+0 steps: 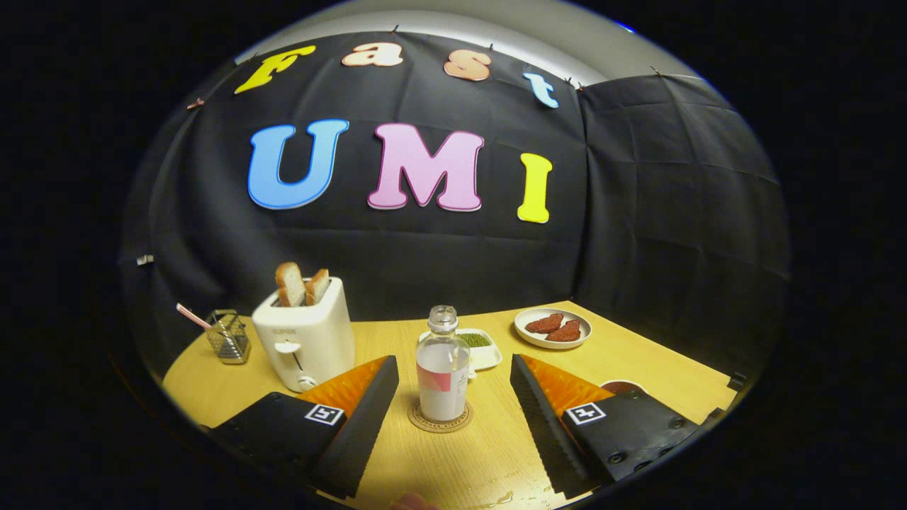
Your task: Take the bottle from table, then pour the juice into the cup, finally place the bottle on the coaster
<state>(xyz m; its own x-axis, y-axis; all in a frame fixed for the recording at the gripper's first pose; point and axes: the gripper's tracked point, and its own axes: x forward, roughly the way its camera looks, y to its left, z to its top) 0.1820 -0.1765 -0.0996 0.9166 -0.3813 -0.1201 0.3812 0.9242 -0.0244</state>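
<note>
1. The gripper (453,386) is spread wide, its two fingers well apart over the light wooden table (638,368), and it holds nothing; neither finger touches anything.
2. The clear glass bottle with a pink-and-white label and no cap (442,368) stands upright between the two fingers, just ahead of their tips, with a clear gap to each side.
3. The bottle rests on the round brown cork coaster (440,419), whose rim shows around its base.
4. Just behind the bottle lies a small white rectangular dish of green stuff (478,345).
5. Beyond the right finger sits a round white plate (552,328) bearing two reddish-brown pieces of food.
6. Beyond the left finger stands a cream toaster (305,342) with two slices of browned bread upright in its slots.
7. Farther off on that side, near the table's edge, is a small wire basket (228,337) with a pink straw-like stick leaning out.
8. Beside the right finger, a dark brown rounded rim (622,387) peeks out; what it belongs to cannot be told.
</note>
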